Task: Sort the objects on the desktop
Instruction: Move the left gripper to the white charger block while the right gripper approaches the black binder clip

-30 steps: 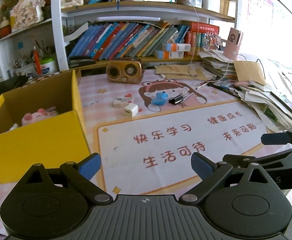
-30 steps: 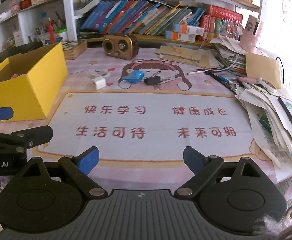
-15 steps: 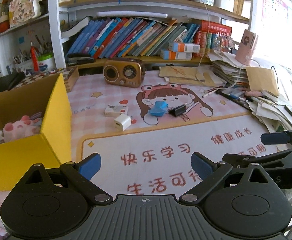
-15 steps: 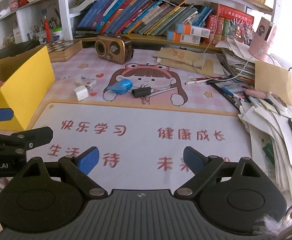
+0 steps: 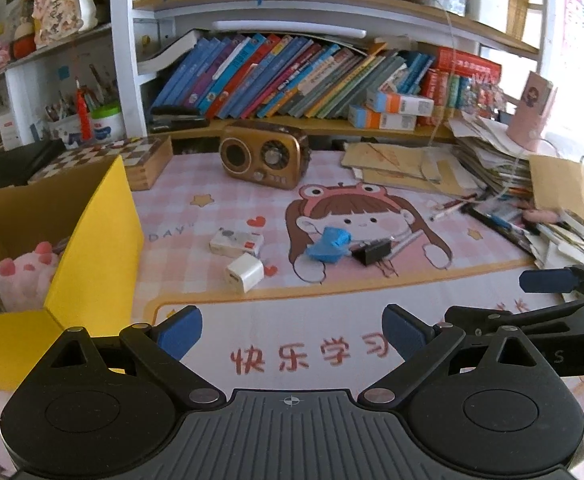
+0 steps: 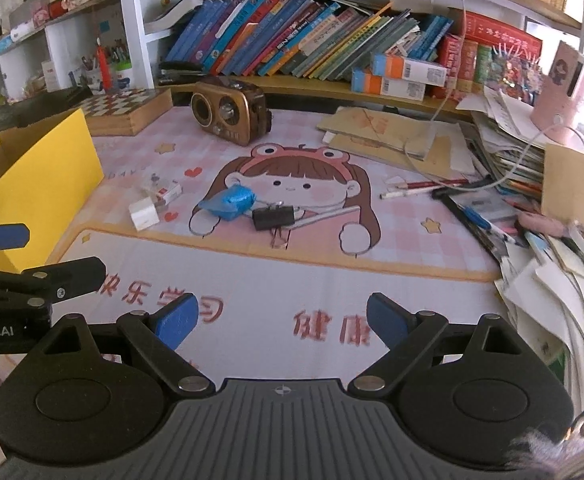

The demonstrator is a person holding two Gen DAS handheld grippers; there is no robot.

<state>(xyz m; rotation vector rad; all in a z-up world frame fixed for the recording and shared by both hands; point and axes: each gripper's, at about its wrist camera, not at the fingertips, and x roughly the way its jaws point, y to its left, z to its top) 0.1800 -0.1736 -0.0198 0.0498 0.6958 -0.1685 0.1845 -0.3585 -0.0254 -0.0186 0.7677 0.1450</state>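
Nearest the cameras, over the mat's (image 5: 292, 320) white printed panel, both grippers hang released, with blue pads wide apart and nothing between them: the left gripper (image 5: 292, 330) and the right gripper (image 6: 282, 318). Past them, toward the middle of the mat, lie the loose things: a white plug cube (image 5: 245, 273), glossy and square-edged, just beside a small flat carton (image 5: 237, 242); then a crumpled blue lump (image 5: 329, 245) touching a black binder clip (image 5: 372, 251) with wire handles. The yellow box (image 5: 92, 240) of smooth card stands open at the mat's left edge. Only the left view looks down into it, where a fuzzy pink plush (image 5: 28, 276) sits. Only the right view takes in the whole heap of loose papers (image 6: 540, 280) along the right edge. At the far edge stand a rounded bronze radio (image 5: 263, 156) and a wooden checkered board (image 5: 132, 158), under a shelf of leaning books (image 5: 292, 76).
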